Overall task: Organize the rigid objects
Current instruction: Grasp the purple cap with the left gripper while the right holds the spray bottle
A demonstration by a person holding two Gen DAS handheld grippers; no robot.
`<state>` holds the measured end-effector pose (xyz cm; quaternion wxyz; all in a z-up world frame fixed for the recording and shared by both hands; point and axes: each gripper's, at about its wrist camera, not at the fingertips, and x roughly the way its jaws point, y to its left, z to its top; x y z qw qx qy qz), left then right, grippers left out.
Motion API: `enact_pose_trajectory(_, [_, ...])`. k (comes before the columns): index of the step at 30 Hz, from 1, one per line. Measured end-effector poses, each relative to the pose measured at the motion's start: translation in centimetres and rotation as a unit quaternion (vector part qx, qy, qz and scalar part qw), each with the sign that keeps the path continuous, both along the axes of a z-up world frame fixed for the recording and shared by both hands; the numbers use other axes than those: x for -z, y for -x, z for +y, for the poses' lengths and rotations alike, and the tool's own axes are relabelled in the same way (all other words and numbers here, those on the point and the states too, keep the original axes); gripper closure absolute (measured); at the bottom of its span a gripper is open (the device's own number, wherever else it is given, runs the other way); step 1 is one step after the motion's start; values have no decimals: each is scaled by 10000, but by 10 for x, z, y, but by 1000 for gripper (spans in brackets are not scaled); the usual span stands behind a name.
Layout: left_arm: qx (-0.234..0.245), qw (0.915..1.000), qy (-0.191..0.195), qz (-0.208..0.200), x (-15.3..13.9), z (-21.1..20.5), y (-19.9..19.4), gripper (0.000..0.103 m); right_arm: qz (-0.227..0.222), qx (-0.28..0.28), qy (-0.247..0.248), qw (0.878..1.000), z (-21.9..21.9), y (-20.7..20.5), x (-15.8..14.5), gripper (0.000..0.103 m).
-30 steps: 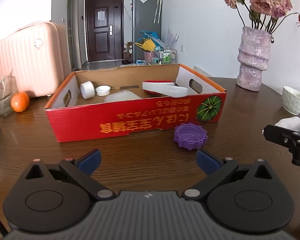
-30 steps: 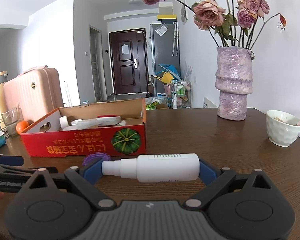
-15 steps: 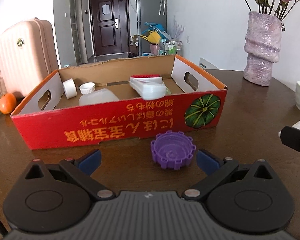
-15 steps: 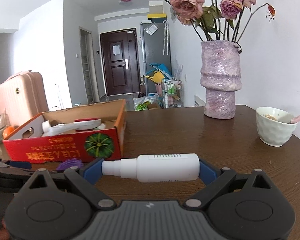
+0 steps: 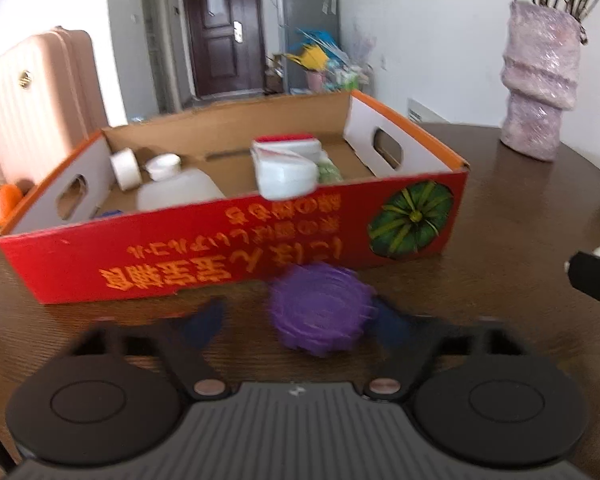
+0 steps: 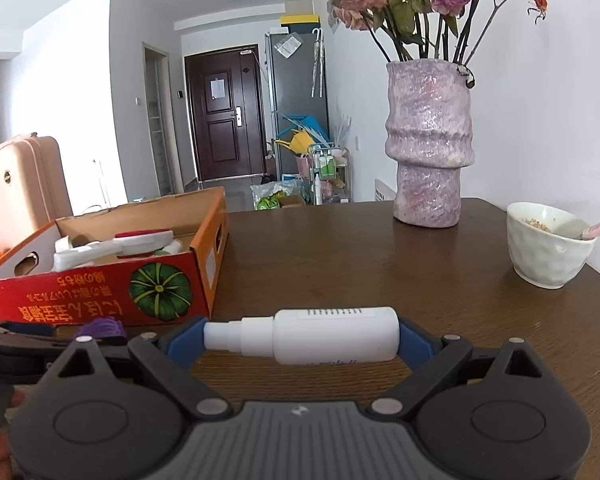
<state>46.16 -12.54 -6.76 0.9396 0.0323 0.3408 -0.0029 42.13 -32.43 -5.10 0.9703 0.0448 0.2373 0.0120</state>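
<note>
Purple ridged plastic cap (image 5: pixel 320 312) lies on the dark wooden table (image 5: pixel 520 216), just in front of the red cardboard box (image 5: pixel 204 252), and sits between the blue pads of your left gripper (image 5: pixel 300 322). Those jaws have just been closing around it; the right pad looks to touch the cap's rim, the left pad stands apart, so it is not yet gripped. Your right gripper (image 6: pixel 302 336) is clamped end to end on a white plastic spray bottle (image 6: pixel 320 336).

The cap sits off-centre toward the right pad; I think closing further may push it sideways or tip it before both pads bite. Its low, toothed rim could also slip under the pads.

Compared with a second ago, the left jaws are much narrower and the cap lies nearer, inside them. The bottle's grip looks unchanged.
</note>
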Motion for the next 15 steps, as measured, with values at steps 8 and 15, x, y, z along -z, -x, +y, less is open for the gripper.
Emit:
enact_pose_trajectory(8, [26, 9999, 122, -101, -4, 4, 5, 49, 0, 4, 29, 10000, 1, 1, 1, 6])
enact_pose_trajectory(15, [-15, 9995, 36, -329, -12, 7, 15, 49, -59, -7, 55, 10000, 2, 3, 0, 6])
